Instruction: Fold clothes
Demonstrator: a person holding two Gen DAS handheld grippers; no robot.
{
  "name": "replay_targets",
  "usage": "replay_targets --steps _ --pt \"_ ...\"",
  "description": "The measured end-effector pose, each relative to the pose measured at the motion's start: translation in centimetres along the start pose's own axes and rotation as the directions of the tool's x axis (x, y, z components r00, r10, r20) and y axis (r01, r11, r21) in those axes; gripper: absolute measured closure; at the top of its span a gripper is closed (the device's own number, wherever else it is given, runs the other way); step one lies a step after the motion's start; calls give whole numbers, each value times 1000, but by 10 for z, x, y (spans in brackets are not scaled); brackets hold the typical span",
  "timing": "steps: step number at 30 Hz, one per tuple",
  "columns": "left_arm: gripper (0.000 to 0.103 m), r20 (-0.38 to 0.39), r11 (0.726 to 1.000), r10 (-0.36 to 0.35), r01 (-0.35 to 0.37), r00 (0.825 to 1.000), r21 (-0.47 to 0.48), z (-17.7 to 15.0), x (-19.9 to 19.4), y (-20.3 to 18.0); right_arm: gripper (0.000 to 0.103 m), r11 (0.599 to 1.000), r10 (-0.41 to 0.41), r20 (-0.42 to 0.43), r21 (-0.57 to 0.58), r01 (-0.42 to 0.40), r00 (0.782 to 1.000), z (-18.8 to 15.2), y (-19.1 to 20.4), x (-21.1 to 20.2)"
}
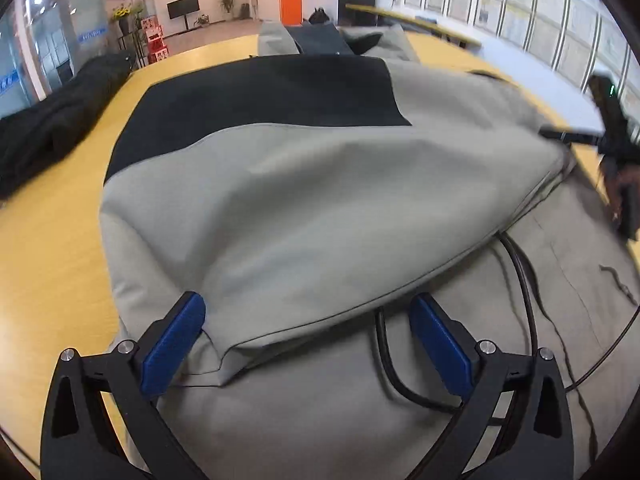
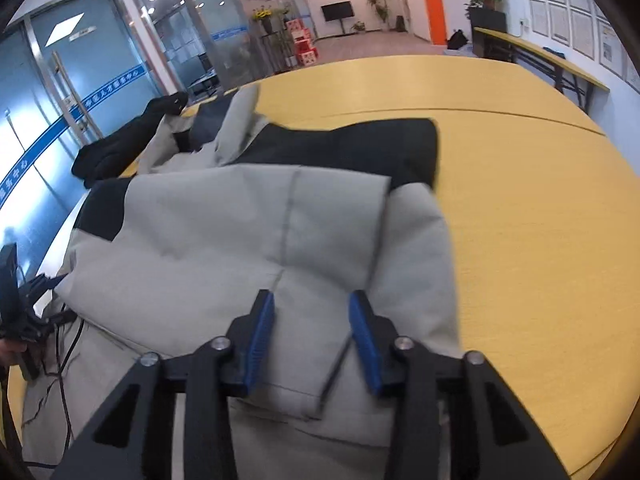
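Observation:
A grey and black jacket (image 1: 320,200) lies on the yellow table (image 1: 48,264), its upper layer folded over the lower grey part. My left gripper (image 1: 308,328) is open wide, its blue pads on either side of the folded edge, nothing held. In the right wrist view the same jacket (image 2: 248,232) lies ahead. My right gripper (image 2: 312,320) is open, its blue pads over a grey fold with a seam, not clamped on it. The right gripper also shows blurred at the right edge of the left wrist view (image 1: 616,160).
A black garment (image 1: 52,120) lies at the table's left side, also in the right wrist view (image 2: 128,144). Black cables (image 1: 520,280) run across the lower grey cloth. A long side bench (image 2: 540,56) stands by the wall. Bare yellow tabletop (image 2: 540,240) lies to the right.

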State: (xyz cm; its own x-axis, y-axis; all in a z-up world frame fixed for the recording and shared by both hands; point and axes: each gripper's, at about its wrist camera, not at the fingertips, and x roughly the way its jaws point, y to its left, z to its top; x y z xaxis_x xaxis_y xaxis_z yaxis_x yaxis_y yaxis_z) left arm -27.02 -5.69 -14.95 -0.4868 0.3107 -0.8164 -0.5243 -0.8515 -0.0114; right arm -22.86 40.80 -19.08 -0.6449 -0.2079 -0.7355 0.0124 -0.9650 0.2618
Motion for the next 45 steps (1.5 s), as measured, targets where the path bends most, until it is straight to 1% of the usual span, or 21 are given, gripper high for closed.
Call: replay_targets --steps 2,4,6,9,11,12,13,14,18,20,23,24,25,26,28,30,34,37,39,43,45 --pt "0 45 1000 -17 16 999 6 5 -10 -2 57 1000 8 57 -8 -8 998 11 3 -15" --pt "0 20 1000 -20 20 1000 -4 8 -2 -1 42 999 34 117 -32 -31 993 23 10 -28" --pt "0 12 1000 -13 13 1000 -14 8 1 -2 38 997 59 114 -53 -53 992 33 18 -24" --pt "0 12 999 -12 13 1000 -41 7 3 -3 38 998 50 52 -47 -48 997 32 17 5" --pt "0 22 996 -31 33 999 -86 6 0 1 39 1000 11 -7 -22 -11 1000 20 6 27" --pt "0 17 993 -35 37 999 -108 3 2 3 49 1000 -9 -25 -21 9 1000 14 1 31" --pt "0 9 993 -27 28 1000 -113 5 10 1 53 999 -29 -26 -33 28 999 8 -1 31" --pt "0 7 994 -20 21 1000 -103 5 13 -2 53 998 -51 -27 -48 49 998 3 -2 29" --pt "2 58 991 22 -15 998 -130 11 -55 9 51 978 -170 -42 -127 163 985 -5 9 15" --pt "3 83 989 45 -32 996 -146 14 -91 15 51 966 -217 -50 -156 207 975 -6 10 -6" --pt "2 121 984 79 -57 990 -170 19 -145 24 51 964 -179 1 -200 175 984 3 18 -89" --pt "0 133 982 90 -66 987 -178 20 -163 26 48 960 -161 25 -230 163 987 7 22 -126" --pt "0 126 980 111 -87 986 -179 16 -195 34 41 954 -151 40 -255 156 988 13 25 -162" --pt "0 115 978 133 -111 984 -178 11 -230 43 37 949 -157 47 -271 164 986 16 24 -192" --pt "0 56 963 167 -150 984 -223 -16 -265 58 28 937 -205 53 -278 211 977 13 5 -264" --pt "0 -7 944 196 -191 981 -269 -44 -297 73 27 936 -272 26 -224 271 962 5 -25 -319" --pt "0 -137 895 243 -277 960 -350 -99 -362 102 27 938 -330 -18 -117 326 944 -26 -76 -383" --pt "0 -175 876 203 -259 963 -407 -145 -356 107 27 966 -257 -43 -29 256 965 -63 -106 -397" --pt "0 -201 887 182 -248 963 -388 -175 -333 94 27 974 -229 -52 -12 228 972 -90 -115 -394" --pt "0 -161 898 128 -183 979 -400 -212 -300 66 29 990 -137 -78 -49 133 988 -153 -108 -369" --pt "0 -122 905 118 -157 986 -396 -227 -297 52 31 994 -91 -83 -66 86 992 -182 -100 -359"
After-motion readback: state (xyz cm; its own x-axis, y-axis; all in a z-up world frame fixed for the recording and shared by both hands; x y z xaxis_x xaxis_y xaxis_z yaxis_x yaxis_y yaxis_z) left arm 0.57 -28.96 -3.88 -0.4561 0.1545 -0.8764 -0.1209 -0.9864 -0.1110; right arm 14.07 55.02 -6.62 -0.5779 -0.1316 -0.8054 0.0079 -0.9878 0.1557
